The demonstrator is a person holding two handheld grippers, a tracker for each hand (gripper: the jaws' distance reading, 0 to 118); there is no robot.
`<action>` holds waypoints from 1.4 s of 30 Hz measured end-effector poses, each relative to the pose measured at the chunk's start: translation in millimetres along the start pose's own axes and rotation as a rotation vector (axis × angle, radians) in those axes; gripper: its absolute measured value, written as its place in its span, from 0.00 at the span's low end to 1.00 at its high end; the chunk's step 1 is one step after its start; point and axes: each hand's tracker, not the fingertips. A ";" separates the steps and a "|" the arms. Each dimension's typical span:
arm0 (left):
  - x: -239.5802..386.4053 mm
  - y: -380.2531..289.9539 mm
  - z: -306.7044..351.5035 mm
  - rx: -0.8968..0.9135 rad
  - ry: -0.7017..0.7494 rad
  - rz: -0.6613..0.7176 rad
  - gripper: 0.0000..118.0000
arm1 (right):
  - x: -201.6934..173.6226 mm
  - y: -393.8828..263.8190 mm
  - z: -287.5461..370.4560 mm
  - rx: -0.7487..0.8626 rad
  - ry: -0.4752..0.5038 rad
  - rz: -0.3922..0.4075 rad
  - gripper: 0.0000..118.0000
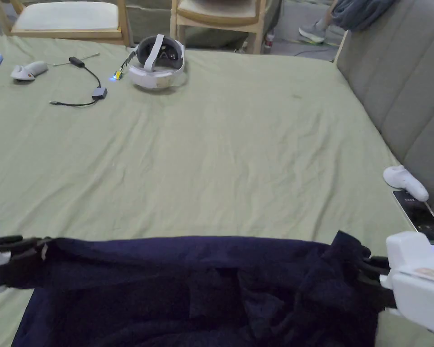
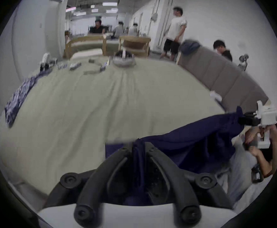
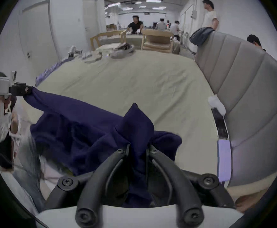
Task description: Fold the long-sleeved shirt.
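Each claw, the left claw (image 1: 19, 257) and the right claw (image 1: 370, 273), pinches one end of the dark blue shirt (image 1: 198, 289), held over the bed (image 1: 238, 149); next, lay it flat.

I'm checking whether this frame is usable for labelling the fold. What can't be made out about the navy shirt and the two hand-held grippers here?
- Navy shirt: head view, lower part cut off by the bottom edge; sleeves lost in bunched dark folds.
- Left hand-held gripper: head view, body cut off by the left edge.
- Right hand-held gripper: head view, jaw tips buried in cloth.
- Left gripper view: motion blur smears the far objects on the bed.
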 end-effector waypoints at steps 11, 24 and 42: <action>2.8 -53.4 -100.4 -0.306 0.071 -0.042 0.14 | -32.6 -36.6 -86.0 -0.323 -0.052 0.154 0.13; 12.5 7.4 0.7 0.069 0.025 0.069 0.74 | -9.4 19.7 5.4 0.109 -0.045 -0.182 0.86; -117.9 -23.0 -23.9 0.012 -0.328 0.523 0.91 | -46.3 -9.1 -16.4 0.121 0.021 -0.105 0.00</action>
